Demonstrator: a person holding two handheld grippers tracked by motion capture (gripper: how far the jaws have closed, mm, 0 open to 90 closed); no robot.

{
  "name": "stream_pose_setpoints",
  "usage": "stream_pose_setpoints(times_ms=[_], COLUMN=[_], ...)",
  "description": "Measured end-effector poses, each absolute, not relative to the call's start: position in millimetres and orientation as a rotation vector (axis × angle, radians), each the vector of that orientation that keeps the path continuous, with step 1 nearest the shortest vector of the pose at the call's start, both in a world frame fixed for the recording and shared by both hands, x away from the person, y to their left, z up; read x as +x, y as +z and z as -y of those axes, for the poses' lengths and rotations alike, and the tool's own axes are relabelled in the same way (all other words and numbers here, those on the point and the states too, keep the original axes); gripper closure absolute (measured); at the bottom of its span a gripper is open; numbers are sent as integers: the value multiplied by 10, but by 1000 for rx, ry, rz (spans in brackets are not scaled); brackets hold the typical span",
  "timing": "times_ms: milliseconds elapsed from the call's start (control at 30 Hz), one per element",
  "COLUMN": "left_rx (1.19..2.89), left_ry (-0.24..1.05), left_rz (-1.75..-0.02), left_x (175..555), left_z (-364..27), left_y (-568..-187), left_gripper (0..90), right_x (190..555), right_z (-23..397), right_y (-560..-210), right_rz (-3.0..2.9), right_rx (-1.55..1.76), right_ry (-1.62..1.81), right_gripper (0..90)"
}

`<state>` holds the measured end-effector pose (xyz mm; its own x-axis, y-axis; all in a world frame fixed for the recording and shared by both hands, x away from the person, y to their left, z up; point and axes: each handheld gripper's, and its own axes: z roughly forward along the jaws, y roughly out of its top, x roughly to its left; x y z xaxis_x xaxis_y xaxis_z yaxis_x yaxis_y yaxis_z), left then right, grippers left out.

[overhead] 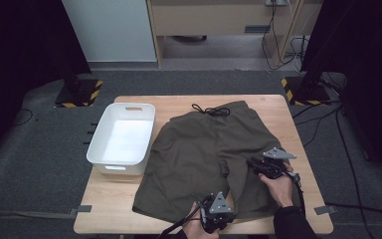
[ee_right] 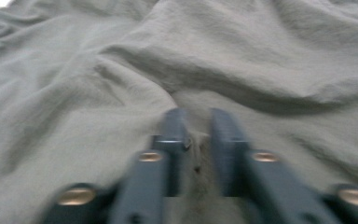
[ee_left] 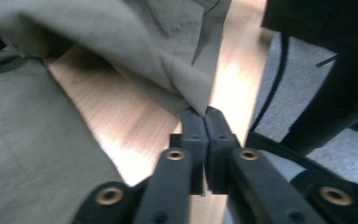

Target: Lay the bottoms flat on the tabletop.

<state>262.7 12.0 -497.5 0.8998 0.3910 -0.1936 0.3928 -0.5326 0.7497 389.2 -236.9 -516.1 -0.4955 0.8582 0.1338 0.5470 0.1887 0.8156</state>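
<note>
Two grippers work a pair of olive shorts (overhead: 214, 154) spread over the middle and right of the tabletop (overhead: 114, 199), waistband toward the far edge. Left gripper (ee_left: 200, 112), at the near edge, is clenched on a hem corner, which hangs lifted off the wood. Right gripper (ee_right: 196, 116), near the right edge, has its jaws parted a little with a ridge of cloth between them; whether the pads press it cannot be told. Judged step: gathering a leg to begin a fold. Next move calls for a firm right-hand pinch, then both raised together. White bin (overhead: 122, 137) stands at the left edge, just beside the shorts; black drawstring (overhead: 211, 109) lies loose at the waistband and could snag.
</note>
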Motion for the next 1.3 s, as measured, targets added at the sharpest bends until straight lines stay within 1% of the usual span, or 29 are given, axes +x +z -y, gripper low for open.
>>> stream_pose_setpoints(times_ms=[67, 200, 233, 300, 367, 467, 600, 733, 833, 933, 1000, 1033, 1133, 1300], left_rx=[2140, 2067, 2050, 2035, 2033, 2094, 2170, 2248, 2259, 2267, 2253, 2242, 2187, 2152], left_ry=[17, 124, 158, 226, 266, 338, 380, 387, 373, 355, 312, 296, 313, 409], left_rz=[-581, -633, -648, -676, -711, -715, -752, -774, -782, -761, -753, -751, -755, -820], left_x=[2653, 2786, 2836, 2972, 3129, 3354, 3528, 3577, 3558, 3502, 3467, 3453, 3449, 3494], left_z=[-194, -332, -342, -311, -223, -17, 114, 154, 159, 166, 127, 83, -150, -700], left_y=[-4883, -4696, -4665, -4632, -4646, -4773, -5005, -5172, -5228, -5251, -5220, -5176, -4972, -4761], left_gripper=[787, 653, 634, 569, 526, 480, 463, 455, 444, 433, 431, 430, 423, 403], right_x=[3844, 3700, 3674, 3614, 3560, 3498, 3419, 3320, 3246, 3172, 3131, 3117, 3092, 3089], right_z=[2406, 2547, 2574, 2646, 2696, 2747, 2784, 2817, 2872, 2959, 3013, 3032, 3065, 3092], right_y=[-5102, -5004, -5001, -5020, -5076, -5192, -5302, -5336, -5338, -5338, -5339, -5336, -5316, -5232], right_rz=[-2111, -2047, -2039, -2035, -2058, -2121, -2194, -2237, -2241, -2238, -2246, -2254, -2284, -2296], right_rx=[1308, 1289, 1297, 1298, 1304, 1315, 1329, 1291, 1308, 1314, 1306, 1302, 1300, 1312], right_ry=[1231, 1245, 1247, 1221, 1176, 1102, 1021, 955, 940, 929, 935, 934, 920, 929], right_gripper=[550, 415, 395, 353, 324, 295, 262, 220, 172, 154, 152, 151, 151, 147])
